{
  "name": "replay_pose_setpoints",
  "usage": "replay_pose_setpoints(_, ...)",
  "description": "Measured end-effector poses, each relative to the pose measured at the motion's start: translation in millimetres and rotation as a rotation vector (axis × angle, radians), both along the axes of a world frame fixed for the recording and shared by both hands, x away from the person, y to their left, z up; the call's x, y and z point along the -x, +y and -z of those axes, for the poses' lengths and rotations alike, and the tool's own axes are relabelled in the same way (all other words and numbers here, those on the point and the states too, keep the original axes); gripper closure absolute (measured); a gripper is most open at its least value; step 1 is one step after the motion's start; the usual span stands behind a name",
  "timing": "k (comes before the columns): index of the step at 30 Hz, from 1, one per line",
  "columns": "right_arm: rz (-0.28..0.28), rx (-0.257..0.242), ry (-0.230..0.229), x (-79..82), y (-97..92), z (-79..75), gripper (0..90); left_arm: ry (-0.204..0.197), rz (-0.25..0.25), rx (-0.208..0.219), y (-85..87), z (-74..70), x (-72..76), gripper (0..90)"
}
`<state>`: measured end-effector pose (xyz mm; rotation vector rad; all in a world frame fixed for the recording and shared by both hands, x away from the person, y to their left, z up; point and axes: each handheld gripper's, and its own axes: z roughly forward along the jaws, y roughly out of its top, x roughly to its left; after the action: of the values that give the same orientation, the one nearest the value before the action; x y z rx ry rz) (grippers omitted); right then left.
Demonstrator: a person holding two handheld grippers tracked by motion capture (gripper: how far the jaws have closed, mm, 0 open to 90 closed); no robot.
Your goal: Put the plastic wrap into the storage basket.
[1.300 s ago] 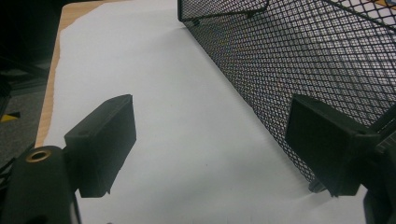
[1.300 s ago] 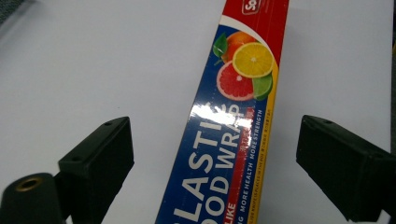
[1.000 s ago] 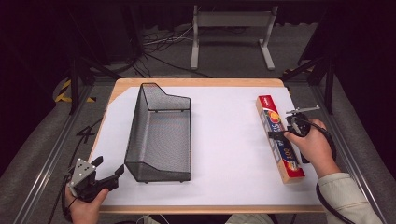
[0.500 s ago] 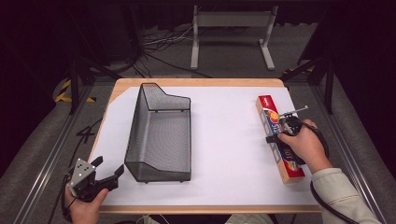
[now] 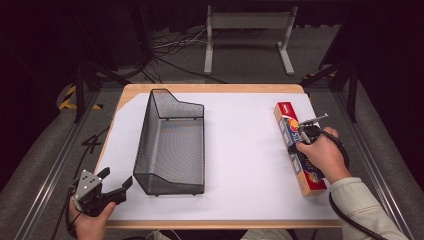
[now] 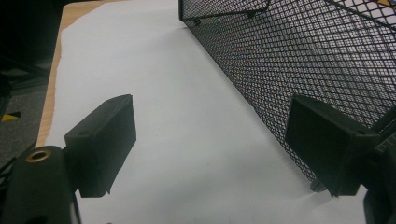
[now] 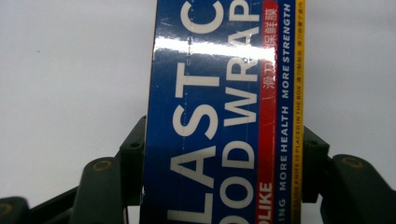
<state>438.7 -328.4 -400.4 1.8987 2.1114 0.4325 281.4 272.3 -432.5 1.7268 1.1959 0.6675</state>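
One wooden table (image 5: 210, 88), top covered by a white paper sheet (image 5: 245, 150). One black wire-mesh basket (image 5: 172, 142) sits left of centre, long axis running 12 to 6, taller wall at the 12 end, nothing in it. One plastic food wrap box (image 5: 300, 150) lies flat near the table's 3 o'clock edge, also running 12 to 6, red end at 12. Box print in the right gripper view: blue face with big white letters "LAST C" and "OD WRAP" (partly cut off by the frame), a red stripe with Chinese characters, small white "MORE HEALTH MORE STRENGTH", and a yellow edge strip with fine print ending "KNIFE IS PLACED IN THE BOX". Two grippers, one per hand. Right gripper (image 5: 306, 134) sits over the box about midway along it, right hand (image 5: 322, 155) wrapped around its body; in its own view the right gripper (image 7: 224, 158) has one jaw on each long side of the box (image 7: 219, 116), both pressed against the cardboard, so it is clamped on the box, which lies on the paper. Left gripper (image 5: 112, 187) is at the table's 7 o'clock corner, held by the left hand (image 5: 90, 220), pointing toward the basket's near end; in its view the left gripper (image 6: 210, 144) has its jaws spread wide with bare paper (image 6: 154, 93) between them, and the basket wall (image 6: 299, 56) runs past the right-hand jaw, whether touching I can't tell.
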Motion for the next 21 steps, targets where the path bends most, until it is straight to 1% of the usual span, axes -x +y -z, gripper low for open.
replay_pose_setpoints(1,0.004,-0.012,0.001,0.5,-0.1,-1.1,40.0,0.0,0.0,0.0,0.0,0.0,-0.1,17.2)
replay_pose_setpoints(3,-0.002,-0.018,0.002,2.0,0.7,-4.7,40.1,0.001,0.0,-0.001,-0.2,0.1,-0.1,17.2)
replay_pose_setpoints(4,-0.003,-0.019,-0.006,2.8,1.8,-6.2,40.2,0.001,0.0,-0.002,-0.2,0.1,-0.2,17.2)
replay_pose_setpoints(8,-0.026,-0.048,-0.011,6.1,6.5,-16.1,40.2,0.001,-0.001,-0.003,-0.4,-0.2,0.2,17.2)
replay_pose_setpoints(11,-0.038,-0.05,-0.036,8.7,11.6,-22.9,40.3,0.001,-0.001,-0.003,-0.4,-0.1,0.3,17.2)
replay_pose_setpoints(16,-0.061,-0.063,-0.056,12.8,19.2,-35.1,40.2,0.0,-0.001,-0.004,-0.1,-0.2,0.4,17.2)
replay_pose_setpoints(19,-0.07,-0.06,-0.074,16.7,24.6,-41.9,40.2,-0.001,-0.001,-0.003,0.0,-0.1,0.5,17.2)
replay_pose_setpoints(21,-0.077,-0.069,-0.088,19.9,28.6,-47.3,40.2,-0.001,0.0,-0.002,0.0,-0.1,0.5,17.2)
